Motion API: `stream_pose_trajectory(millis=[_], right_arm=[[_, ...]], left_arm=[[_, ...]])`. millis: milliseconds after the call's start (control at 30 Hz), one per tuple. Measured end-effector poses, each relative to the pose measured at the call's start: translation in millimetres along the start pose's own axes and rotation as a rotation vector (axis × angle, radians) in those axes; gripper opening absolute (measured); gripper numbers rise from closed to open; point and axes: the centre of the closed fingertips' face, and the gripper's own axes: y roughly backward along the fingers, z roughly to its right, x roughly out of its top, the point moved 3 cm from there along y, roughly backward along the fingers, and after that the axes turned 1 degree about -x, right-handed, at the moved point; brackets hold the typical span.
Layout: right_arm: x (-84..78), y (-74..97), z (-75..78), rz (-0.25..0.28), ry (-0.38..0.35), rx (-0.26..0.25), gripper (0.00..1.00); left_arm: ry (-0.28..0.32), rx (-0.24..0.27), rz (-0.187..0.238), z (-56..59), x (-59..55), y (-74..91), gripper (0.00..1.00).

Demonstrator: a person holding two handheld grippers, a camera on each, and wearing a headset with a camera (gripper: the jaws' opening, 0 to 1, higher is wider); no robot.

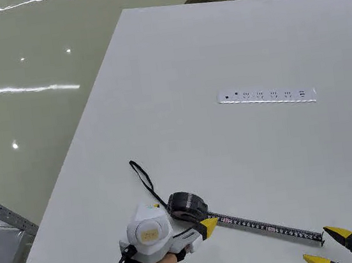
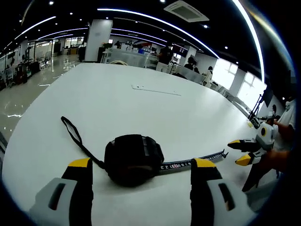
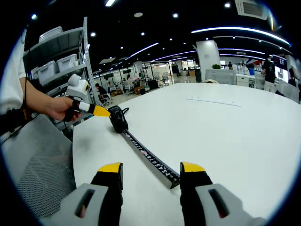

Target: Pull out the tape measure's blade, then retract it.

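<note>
I'm seeing the tape measure (image 1: 187, 206) lying near the worktop's (image 1: 217, 49) near left corner. Its blade (image 1: 265, 226) is running out flat to the right, roughly along the near edge, and its black wrist strap (image 1: 142, 177) is trailing toward the left edge, past which the glossy floor (image 1: 30, 91) is shining. The left gripper (image 2: 142, 164) is straddling the case with jaws spread, gaps on both sides. The right gripper (image 3: 151, 167) is sitting at the blade's hook end, jaws likewise spread, pinching nothing. Ahead, bare worktop is stretching to a power strip (image 1: 266, 96). The right gripper view is adding a grey mesh surface (image 3: 42, 165) and a shelving rack (image 3: 61, 52) carrying bins beyond that left edge.
</note>
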Motion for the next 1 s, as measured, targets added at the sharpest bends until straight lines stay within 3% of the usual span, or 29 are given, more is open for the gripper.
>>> stream_pose_trajectory(millis=[233, 300, 567, 1000], right_arm=[[0.1, -0.1, 3.1, 0.002, 0.002, 0.019, 0.48], [-0.3, -1.1, 4.5, 0.003, 0.003, 0.023, 0.48], [-3.8, -4.7, 6.8, -0.015, 0.019, 0.052, 0.47], [-8.1, -7.8, 13.0, -0.03, 0.029, 0.076, 0.44]], left_arm=[[0.015, 0.033, -0.002, -2.7, -2.3, -4.5, 0.83], [0.047, 0.041, -0.006, -4.1, -4.1, -6.1, 0.83], [0.047, 0.038, -0.021, -2.7, -9.1, -13.7, 0.81], [0.039, 0.057, -0.015, -2.9, -4.6, -22.0, 0.79]])
